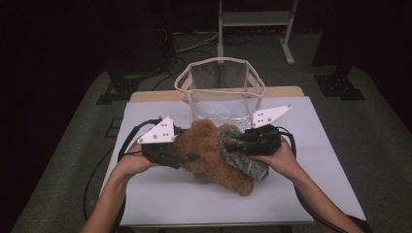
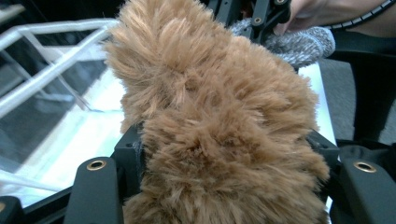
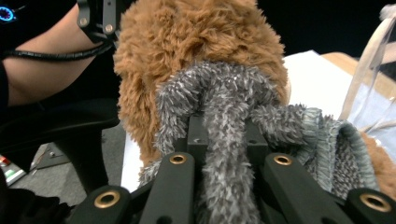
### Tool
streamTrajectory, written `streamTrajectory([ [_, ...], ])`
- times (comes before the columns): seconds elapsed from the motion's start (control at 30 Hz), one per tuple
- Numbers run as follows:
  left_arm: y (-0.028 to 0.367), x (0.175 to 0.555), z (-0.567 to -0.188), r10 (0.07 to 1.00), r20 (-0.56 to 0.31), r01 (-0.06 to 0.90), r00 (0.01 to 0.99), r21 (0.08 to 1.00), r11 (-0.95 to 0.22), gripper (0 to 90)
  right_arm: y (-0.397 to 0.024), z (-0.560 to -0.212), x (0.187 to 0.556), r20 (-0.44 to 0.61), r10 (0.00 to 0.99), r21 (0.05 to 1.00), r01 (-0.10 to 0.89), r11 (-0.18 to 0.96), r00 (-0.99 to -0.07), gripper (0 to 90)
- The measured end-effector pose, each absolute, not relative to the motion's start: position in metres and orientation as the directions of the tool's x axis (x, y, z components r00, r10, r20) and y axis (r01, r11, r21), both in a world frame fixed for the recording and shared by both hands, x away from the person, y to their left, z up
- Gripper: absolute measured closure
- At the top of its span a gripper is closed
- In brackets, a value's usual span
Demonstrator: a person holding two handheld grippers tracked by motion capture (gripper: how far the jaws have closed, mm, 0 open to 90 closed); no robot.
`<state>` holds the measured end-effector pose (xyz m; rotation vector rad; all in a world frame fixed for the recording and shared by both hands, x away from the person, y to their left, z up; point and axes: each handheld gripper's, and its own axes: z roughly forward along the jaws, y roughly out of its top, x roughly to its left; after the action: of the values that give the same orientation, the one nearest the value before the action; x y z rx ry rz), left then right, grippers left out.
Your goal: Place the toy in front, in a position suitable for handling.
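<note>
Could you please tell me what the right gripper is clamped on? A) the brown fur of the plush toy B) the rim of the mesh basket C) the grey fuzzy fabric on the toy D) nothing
C: in the right gripper view the right gripper has its jaws shut on a fold of the grey fuzzy fabric.

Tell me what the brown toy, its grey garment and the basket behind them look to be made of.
Brown toy: long shaggy plush pile, matte.
Grey garment: fuzzy knit, likely chenille, with a ribbed cuff.
Basket: see-through mesh or film panels, cream fabric trim; material uncertain.
</note>
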<state>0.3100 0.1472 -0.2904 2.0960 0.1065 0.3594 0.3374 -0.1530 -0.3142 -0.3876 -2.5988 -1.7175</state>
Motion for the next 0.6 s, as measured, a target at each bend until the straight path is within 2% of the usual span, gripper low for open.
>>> streamTrajectory([
  [0.13,0.137,0.314,-0.303,0.217,0.186,-0.051,0.958,0.859,-0.509,34.5,-0.164,-0.32,0.339,0.142,0.23,0.887,0.227,0.402,-0.963,78.0],
  [0.23,0.131,0.316,-0.302,0.213,0.187,-0.059,0.959,0.866,-0.496,34.4,-0.172,-0.312,0.338,0.125,0.24,0.885,0.217,0.411,-0.963,78.0],
  [0.37,0.112,0.32,-0.294,0.2,0.213,-0.084,0.956,0.856,-0.51,34.1,-0.18,-0.28,0.334,0.059,0.251,0.879,0.169,0.446,-0.966,78.0],
  [0.47,0.097,0.322,-0.29,0.177,0.227,-0.105,0.958,0.848,-0.519,33.9,-0.174,-0.239,0.331,-0.02,0.234,0.877,0.095,0.47,-0.972,77.9],
  [0.6,0.079,0.323,-0.287,0.153,0.241,-0.129,0.958,0.843,-0.523,33.6,-0.165,-0.22,0.334,-0.051,0.229,0.864,0.072,0.498,-0.972,77.8],
])
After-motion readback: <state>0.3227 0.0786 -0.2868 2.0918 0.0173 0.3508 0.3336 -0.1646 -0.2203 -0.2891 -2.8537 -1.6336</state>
